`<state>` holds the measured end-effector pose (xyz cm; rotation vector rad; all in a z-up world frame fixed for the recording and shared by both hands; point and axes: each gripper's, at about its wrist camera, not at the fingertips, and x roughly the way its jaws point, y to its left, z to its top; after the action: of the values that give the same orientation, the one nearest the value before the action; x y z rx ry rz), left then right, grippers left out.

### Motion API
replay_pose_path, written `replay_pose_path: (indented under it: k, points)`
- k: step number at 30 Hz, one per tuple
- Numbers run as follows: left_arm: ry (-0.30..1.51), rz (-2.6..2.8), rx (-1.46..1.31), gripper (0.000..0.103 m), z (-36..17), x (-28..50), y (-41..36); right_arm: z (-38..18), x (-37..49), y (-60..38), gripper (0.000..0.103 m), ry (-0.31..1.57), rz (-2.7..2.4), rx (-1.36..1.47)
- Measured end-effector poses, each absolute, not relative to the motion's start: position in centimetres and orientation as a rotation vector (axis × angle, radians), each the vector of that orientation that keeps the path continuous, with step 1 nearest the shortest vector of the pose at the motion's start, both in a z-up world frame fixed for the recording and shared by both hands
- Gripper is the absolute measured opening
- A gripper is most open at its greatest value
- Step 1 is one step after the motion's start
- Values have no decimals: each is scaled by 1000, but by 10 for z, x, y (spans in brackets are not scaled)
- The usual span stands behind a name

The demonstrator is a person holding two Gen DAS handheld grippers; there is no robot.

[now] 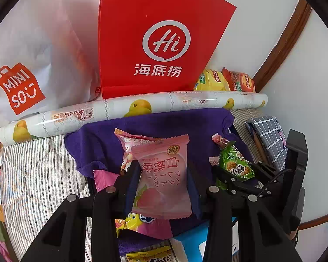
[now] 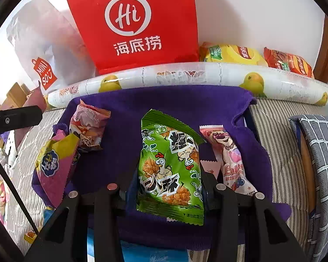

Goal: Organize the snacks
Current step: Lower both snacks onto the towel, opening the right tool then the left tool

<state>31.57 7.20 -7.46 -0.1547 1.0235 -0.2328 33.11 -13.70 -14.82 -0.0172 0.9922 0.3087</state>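
My left gripper (image 1: pixel 163 168) is shut on a pink peach snack packet (image 1: pixel 161 174) and holds it above the purple cloth (image 1: pixel 164 124). My right gripper (image 2: pixel 169 174) is shut on a green chicken snack packet (image 2: pixel 170 163), also over the purple cloth (image 2: pixel 164 100). In the left wrist view the right gripper and its green packet (image 1: pixel 236 163) show at the right. A red paper bag (image 2: pixel 133 21) and a white Miniso bag (image 2: pixel 43 43) stand at the back. Loose packets lie on the cloth: a pink bear one (image 2: pixel 231 161), a purple-yellow one (image 2: pixel 54 166) and a pink-orange one (image 2: pixel 89 128).
A rolled duck-print sheet (image 2: pixel 185 74) lies across the back of the cloth. Yellow (image 2: pixel 229 54) and red (image 2: pixel 288 62) chip bags sit behind it. A grey checked cushion (image 2: pixel 319 163) is at the right. The surface is a striped bedcover (image 1: pixel 39 174).
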Motion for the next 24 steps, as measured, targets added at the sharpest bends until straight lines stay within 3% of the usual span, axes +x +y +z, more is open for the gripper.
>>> replay_pose_path:
  k: [20,24]
  points:
    - [1052,-233,-156,39,-82,321,74,-155,337,-136,46,1050,317,-20]
    - [1067,-230,-168,39,-86,324,78,-156,337,-135,60,1051,322,-23]
